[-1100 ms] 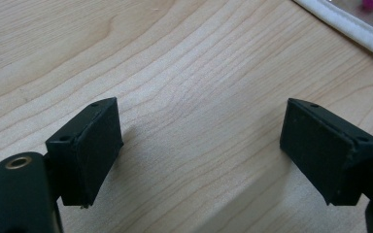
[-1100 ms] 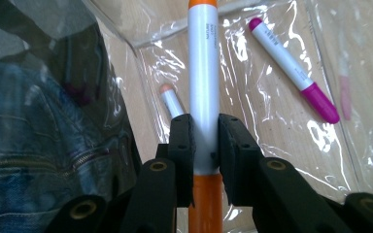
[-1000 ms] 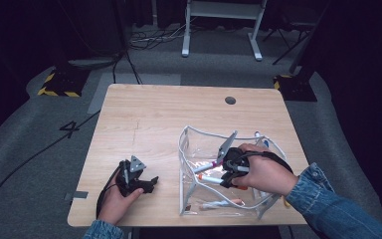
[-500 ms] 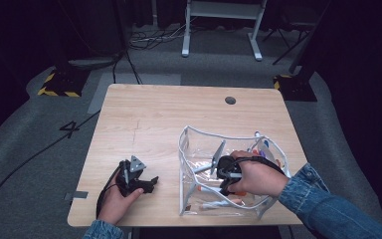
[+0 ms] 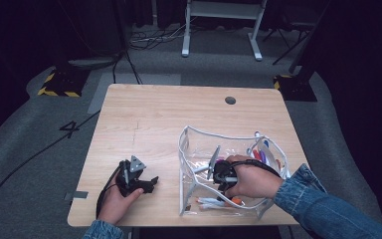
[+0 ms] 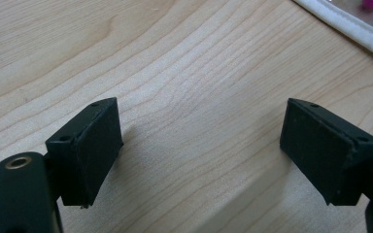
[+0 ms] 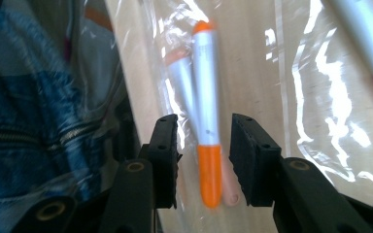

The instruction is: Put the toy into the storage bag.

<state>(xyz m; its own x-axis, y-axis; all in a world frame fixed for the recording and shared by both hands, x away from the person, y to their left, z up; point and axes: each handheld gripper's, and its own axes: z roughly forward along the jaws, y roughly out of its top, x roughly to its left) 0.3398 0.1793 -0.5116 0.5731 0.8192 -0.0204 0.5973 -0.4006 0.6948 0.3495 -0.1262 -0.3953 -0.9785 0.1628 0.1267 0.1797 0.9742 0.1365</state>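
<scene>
We are placing markers into the clear pouch (image 5: 229,144) that lies open on the right half of the worktop (image 5: 154,119). The right gripper (image 7: 203,145) reaches down inside the pouch, and its fingers (image 7: 167,155) have just been opening: an orange-capped marker (image 7: 207,121) lies between them with a gap on each side, so we judge it let go and resting on the pouch floor beside a paler, peach-capped marker (image 7: 179,82). More markers (image 5: 259,149) lie at the pouch's far right end. The left gripper (image 6: 201,150) rests low over bare wood near the front left of the worktop, fingers (image 6: 90,145) spread wide with nothing between them, the pouch's white piping (image 6: 345,24) just beyond. Next we would lift the right gripper straight out without snagging the film or dragging the marker. Glare on the plastic blurs what lies under it, the denim sleeve (image 5: 323,204) covers the pouch's near corner, and the right fingertips are hard to make out from above.
</scene>
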